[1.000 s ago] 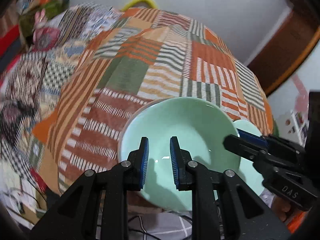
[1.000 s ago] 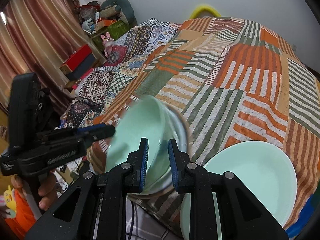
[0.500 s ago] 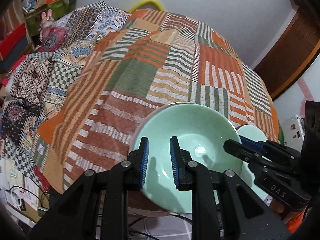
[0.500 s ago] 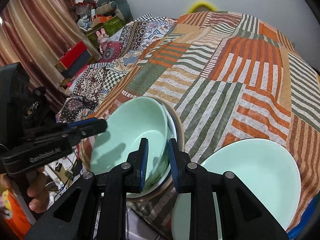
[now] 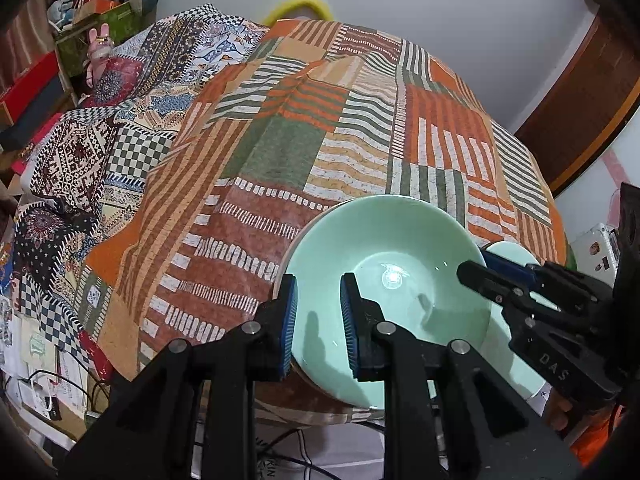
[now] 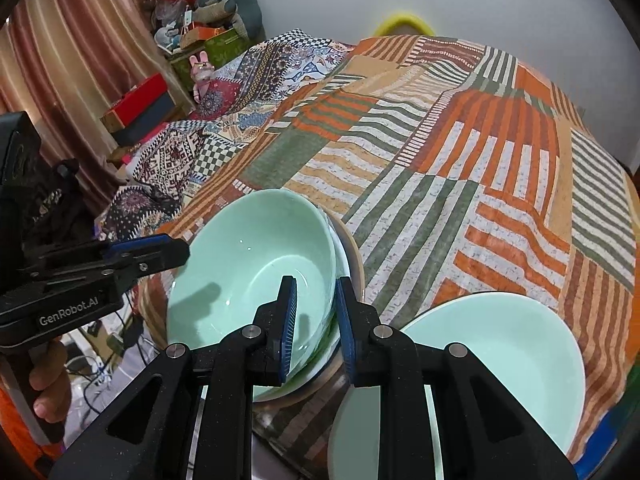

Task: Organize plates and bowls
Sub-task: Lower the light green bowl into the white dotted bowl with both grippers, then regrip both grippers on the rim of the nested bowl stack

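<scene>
Mint-green bowl (image 5: 384,292) on a stack at the near edge of the quilt-covered bed (image 5: 320,128), both tools on its rim.
Only the right view shows the bowls nested underneath and the whole green plate (image 6: 496,356) beside them. Left tool (image 5: 318,320) is narrow, gripping the near rim; right tool (image 6: 316,320) is closed on the stack's right rim.

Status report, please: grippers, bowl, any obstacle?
Left gripper, right gripper: both shut on green bowl rim. Bowl sits on stack at cloth edge. Green plate beside, not blocking.
</scene>
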The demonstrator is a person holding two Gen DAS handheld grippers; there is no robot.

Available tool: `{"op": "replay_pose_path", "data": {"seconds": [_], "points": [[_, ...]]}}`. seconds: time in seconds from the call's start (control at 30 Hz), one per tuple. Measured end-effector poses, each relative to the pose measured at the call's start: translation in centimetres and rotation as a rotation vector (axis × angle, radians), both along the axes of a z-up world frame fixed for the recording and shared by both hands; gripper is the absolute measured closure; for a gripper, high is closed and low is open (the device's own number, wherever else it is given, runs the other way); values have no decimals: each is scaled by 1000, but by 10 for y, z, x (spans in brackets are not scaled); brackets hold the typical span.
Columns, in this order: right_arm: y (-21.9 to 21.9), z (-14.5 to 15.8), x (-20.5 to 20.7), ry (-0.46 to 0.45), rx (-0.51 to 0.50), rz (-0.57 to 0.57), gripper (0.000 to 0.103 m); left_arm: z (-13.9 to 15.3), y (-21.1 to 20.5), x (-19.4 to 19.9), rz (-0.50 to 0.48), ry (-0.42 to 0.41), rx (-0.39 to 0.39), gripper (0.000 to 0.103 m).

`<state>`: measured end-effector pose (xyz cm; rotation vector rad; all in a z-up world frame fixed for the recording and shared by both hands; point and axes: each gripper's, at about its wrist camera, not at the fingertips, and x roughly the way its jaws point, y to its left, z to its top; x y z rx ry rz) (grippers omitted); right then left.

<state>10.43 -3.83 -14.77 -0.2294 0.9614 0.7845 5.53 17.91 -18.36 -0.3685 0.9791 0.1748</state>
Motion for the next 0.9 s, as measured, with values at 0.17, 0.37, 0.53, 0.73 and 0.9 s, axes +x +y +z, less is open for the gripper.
{"op": "replay_pose_path", "data": {"seconds": [0.17, 0.37, 0.53, 0.73, 0.9], "points": [[-6, 15, 2, -48, 15, -8, 72, 12, 4, -6, 11, -29, 8, 76], [-19, 19, 4, -40, 51, -33, 54, 17, 10, -13, 42, -63, 25, 51], [-22, 0, 9, 48, 41, -48, 54, -11, 19, -11, 53, 5, -28, 51], [-20, -17, 13, 129, 39, -56, 54, -43, 21, -10, 47, 65, -82, 51], [-14, -23, 15, 155, 41, -42, 54, -64, 21, -6, 41, 94, -134, 52]]}}
